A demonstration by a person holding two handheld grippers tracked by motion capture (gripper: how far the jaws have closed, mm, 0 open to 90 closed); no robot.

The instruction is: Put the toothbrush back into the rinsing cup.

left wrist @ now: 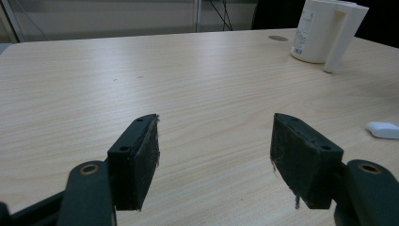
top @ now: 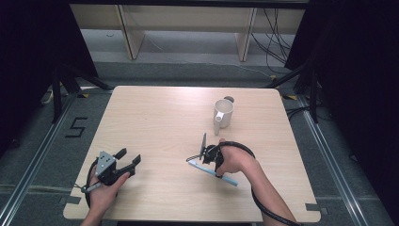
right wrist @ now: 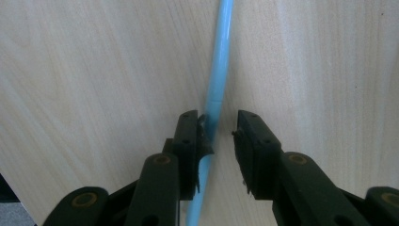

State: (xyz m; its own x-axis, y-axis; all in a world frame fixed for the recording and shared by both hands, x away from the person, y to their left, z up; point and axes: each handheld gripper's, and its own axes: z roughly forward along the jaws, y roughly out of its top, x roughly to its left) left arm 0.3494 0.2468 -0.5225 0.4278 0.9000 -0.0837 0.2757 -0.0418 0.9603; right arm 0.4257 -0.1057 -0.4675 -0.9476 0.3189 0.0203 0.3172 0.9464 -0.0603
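A light blue toothbrush point(top: 230, 180) lies on the wooden table point(top: 155, 117) near its front right. My right gripper point(top: 207, 157) points down over it. In the right gripper view the blue handle point(right wrist: 221, 61) runs between the jaws of the right gripper point(right wrist: 219, 125). It touches the left pad, and a gap remains at the right pad. My left gripper point(top: 129, 157) rests at the front left, open with nothing in it. The left gripper view looks past the left gripper point(left wrist: 214, 136) to a white mug point(left wrist: 320, 28) and the brush's white head point(left wrist: 383, 129).
The white mug point(top: 224, 113) stands upright behind the right hand, handle toward me, with a small dark disc point(top: 229, 99) just beyond it. Wooden furniture legs point(top: 131, 33) and cables stand on the floor behind the table.
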